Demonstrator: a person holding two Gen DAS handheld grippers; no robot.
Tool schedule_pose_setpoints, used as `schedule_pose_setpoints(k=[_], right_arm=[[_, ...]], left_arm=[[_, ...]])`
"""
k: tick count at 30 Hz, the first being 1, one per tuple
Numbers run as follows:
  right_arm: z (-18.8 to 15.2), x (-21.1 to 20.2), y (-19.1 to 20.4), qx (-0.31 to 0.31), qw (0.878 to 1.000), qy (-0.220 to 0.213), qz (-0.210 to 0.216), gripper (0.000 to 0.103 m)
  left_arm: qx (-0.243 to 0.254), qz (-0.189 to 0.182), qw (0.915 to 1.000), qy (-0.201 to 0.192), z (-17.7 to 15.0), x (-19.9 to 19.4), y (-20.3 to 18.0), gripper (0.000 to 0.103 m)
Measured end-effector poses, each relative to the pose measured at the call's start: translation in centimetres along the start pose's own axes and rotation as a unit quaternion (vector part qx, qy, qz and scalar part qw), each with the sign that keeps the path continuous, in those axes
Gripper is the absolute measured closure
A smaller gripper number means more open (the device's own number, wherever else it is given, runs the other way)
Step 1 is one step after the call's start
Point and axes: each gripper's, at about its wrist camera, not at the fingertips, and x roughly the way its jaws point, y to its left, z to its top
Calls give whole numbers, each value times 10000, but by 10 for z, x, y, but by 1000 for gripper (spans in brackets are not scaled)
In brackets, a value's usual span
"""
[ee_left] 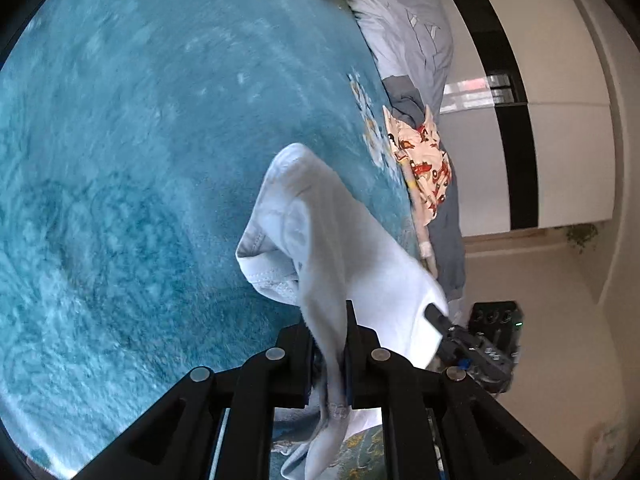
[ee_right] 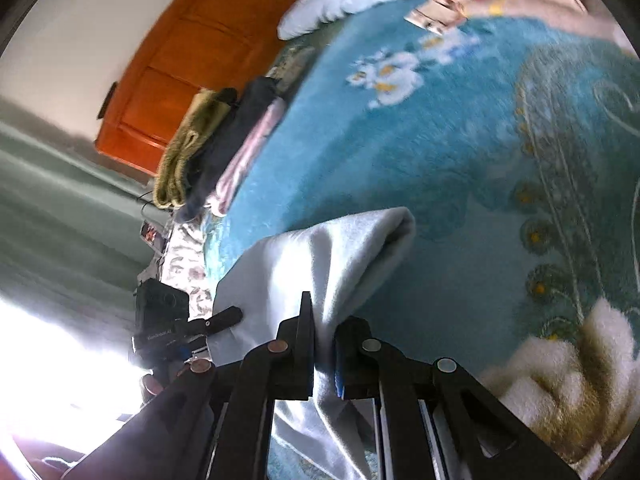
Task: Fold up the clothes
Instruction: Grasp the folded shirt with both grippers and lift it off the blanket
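Left view only: wardrobe [ee_left: 520,92] and the patterned garment [ee_left: 424,164] at the blanket's edge.
Right view only: wooden headboard [ee_right: 192,52], folded stack [ee_right: 216,144].
Left gripper [ee_left: 330,344]: jaws narrow, pinching the pale blue garment [ee_left: 320,232].
Right gripper [ee_right: 324,336]: narrow too, clamped on the same cloth (its other edge).
Garment: lifted, draping toward the teal blanket [ee_left: 140,160].
Pose: both grippers tilted, angled down over the blanket.

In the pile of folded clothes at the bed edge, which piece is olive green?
The outermost folded piece, farthest from the teal blanket; the dark grey piece and the pink piece lie closer.
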Motion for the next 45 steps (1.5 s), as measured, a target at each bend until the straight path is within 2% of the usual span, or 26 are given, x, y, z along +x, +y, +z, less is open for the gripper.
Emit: schedule_pose_setpoints(k=[6,8,10,12,15,22,25,27,29,32,40,45], right_arm=[[1,7,-27,394,9992,-54,-32,92],[-3,7,-34,464,9989,-53,-24,91],[-8,6,-40,535,9985,-47,-46,84],[-14,5,-45,608,9981,4,-30,68],[-23,6,-49,638,9979,5,87,64],[-31,18,-42,750,9964,-160,361,64],[-33,24,-35,763,9966,-177,261,66],[-32,25,-33,879,9957,-209,219,86],[-31,25,-31,974,9950,-214,105,91],[-28,20,-21,953,9952,-227,56,93],[-13,-7,38,475,9981,-391,5,94],[0,-21,89,53,9990,-450,-42,94]], left_arm=[[-139,-47,9998,130,-1,0,19,88],[-244,-84,9995,166,-3,-2,26,78],[-334,-175,9991,206,-4,-1,31,76],[-363,-266,9986,265,-4,0,32,75],[-294,-276,9985,362,-3,5,30,72],[-238,-417,9972,579,-3,28,19,70],[-231,-376,9976,534,-5,33,14,70],[-170,-260,9984,462,-7,33,11,73],[-147,-153,9990,401,-9,33,8,81],[-188,-153,9990,367,-11,30,4,84],[15,-368,9989,301,-18,3,-25,84],[232,-632,9977,44,-13,-33,-53,84]])
